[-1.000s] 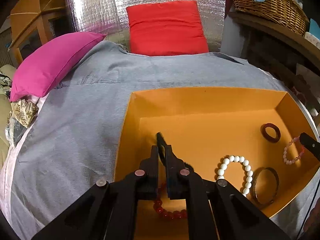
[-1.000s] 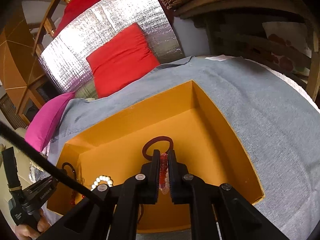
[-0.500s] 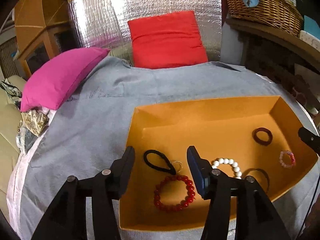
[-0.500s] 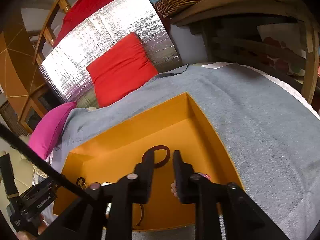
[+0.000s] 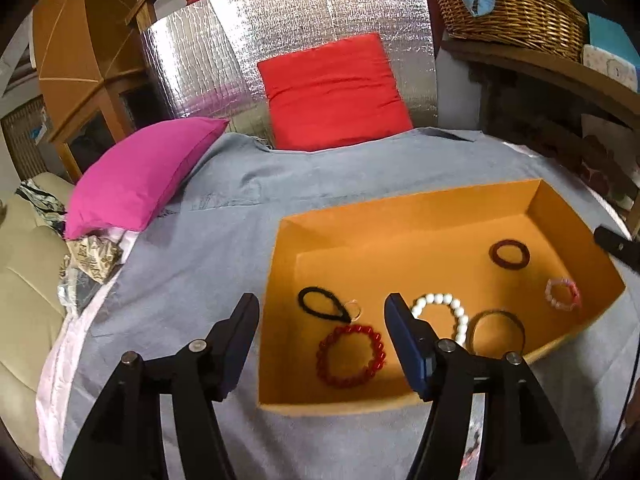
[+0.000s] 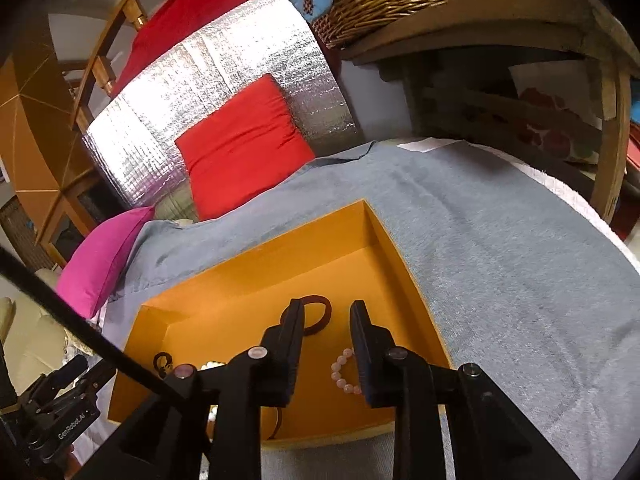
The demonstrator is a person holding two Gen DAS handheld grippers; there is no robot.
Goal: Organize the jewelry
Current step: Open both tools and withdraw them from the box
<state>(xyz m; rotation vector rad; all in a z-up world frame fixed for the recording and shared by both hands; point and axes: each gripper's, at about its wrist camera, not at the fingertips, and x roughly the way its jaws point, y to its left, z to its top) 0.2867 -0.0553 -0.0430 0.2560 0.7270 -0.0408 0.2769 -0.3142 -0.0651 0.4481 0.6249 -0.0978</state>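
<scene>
An orange box (image 5: 420, 208) sits on a grey blanket. In it lie a red bead bracelet (image 5: 351, 356), a black cord loop with a small ring (image 5: 320, 304), a white bead bracelet (image 5: 444, 308), a thin dark bangle (image 5: 496, 330), a dark brown ring (image 5: 509, 254) and a pink bead bracelet (image 5: 562, 294). My left gripper (image 5: 320, 316) is open and empty above the box's near left corner. My right gripper (image 6: 326, 318) is open and empty above the box (image 6: 256, 260); the pink bracelet (image 6: 344, 372) and brown ring (image 6: 320, 314) lie below it.
A grey blanket (image 5: 200, 264) covers the bed. A magenta pillow (image 5: 136, 176) lies at the left, a red pillow (image 5: 332, 92) at the back against a silver foil panel (image 5: 280, 28). A wicker basket (image 5: 508, 12) stands on a wooden shelf at the right.
Both grippers have opened and lifted back from the box. The left let go of the black cord loop and the right let go of the pink bracelet; both pieces now lie in the box.
</scene>
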